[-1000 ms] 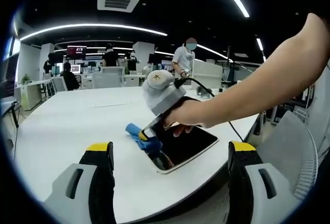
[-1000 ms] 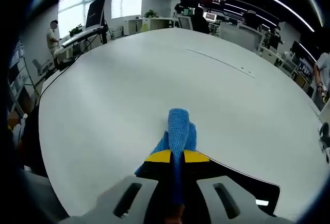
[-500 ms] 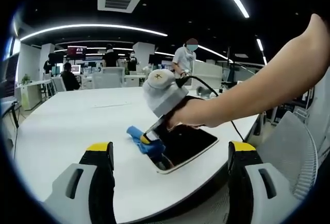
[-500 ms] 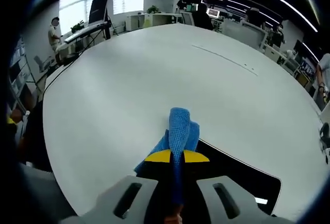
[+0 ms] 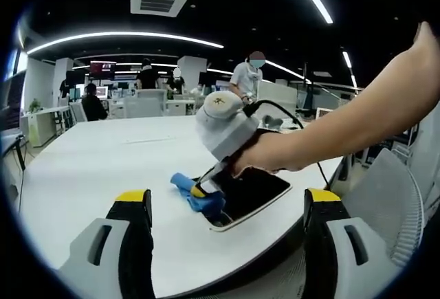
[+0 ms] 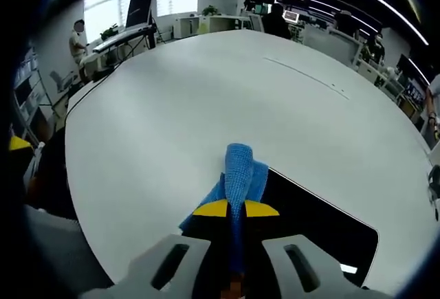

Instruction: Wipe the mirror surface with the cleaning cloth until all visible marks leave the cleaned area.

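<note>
Slid a bit further onto the mirror (image 6: 323, 227) since a second ago: right claw (image 6: 236, 209) pinching the blue cleaning cloth (image 6: 238, 172) at the mirror's edge on the white tabletop (image 6: 179, 106). Left claw (image 5: 227, 199) hangs wide open nearby.

In the left gripper view, the left gripper (image 5: 227, 206) is showing two pale grey moulded jaws with dark slot-shaped openings, their inner faces lined in black and their tips capped in yellow. The right gripper (image 5: 200, 192) is appearing as a whitish rounded housing with a small star-like mark on its round end, tapering into a dark neck with a yellow tip, and a black cable is trailing from its rear. The person's forearm (image 5: 357, 124) is showing bare, with no sleeve visible. In the right gripper view, the right gripper (image 6: 236, 209) is presenting the same grey slotted jaws, black-lined, with yellow tips.
</note>
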Available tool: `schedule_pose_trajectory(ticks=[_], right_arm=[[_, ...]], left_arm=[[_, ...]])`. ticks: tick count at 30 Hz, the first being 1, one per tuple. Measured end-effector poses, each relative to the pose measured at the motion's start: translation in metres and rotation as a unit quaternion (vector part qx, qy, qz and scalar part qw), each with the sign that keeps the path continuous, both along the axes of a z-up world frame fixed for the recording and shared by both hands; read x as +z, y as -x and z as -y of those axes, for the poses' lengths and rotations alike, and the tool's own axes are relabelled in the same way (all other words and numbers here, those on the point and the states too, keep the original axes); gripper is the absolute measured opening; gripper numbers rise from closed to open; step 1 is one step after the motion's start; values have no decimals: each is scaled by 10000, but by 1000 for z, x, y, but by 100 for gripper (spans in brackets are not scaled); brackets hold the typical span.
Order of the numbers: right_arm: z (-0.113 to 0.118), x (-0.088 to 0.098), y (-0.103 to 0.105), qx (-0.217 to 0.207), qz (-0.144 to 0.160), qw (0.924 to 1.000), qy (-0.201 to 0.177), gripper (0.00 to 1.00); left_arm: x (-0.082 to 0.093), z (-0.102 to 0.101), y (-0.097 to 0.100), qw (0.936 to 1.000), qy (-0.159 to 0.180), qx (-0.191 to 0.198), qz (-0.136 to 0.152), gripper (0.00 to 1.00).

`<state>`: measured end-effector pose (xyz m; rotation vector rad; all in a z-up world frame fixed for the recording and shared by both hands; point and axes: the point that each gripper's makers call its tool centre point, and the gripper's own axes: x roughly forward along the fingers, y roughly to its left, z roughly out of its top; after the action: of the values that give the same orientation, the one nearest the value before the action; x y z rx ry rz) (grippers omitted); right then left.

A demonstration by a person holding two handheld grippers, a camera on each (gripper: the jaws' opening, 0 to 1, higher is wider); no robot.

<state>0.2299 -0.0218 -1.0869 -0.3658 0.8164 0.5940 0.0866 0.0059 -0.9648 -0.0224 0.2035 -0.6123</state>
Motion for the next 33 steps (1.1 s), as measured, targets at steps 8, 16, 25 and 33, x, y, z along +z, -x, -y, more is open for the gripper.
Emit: schedule_pose_trajectory(ticks=[8, 16, 25, 33], right_arm=[[0, -1, 6, 48, -107, 9999, -27, 0], [-1, -1, 12, 111, -141, 9998, -5, 0], [-2, 0, 13, 624, 146, 9972, 391, 0], [4, 0, 12, 947, 290, 9929, 653, 0]], left_arm=[[0, -1, 0, 10000, -1, 8, 3, 90], [-1, -1, 0, 10000, -2, 2, -3, 90], [-1, -1, -1, 10000, 3, 0, -2, 89], [-1, -1, -1, 10000, 15, 1, 4, 89]])
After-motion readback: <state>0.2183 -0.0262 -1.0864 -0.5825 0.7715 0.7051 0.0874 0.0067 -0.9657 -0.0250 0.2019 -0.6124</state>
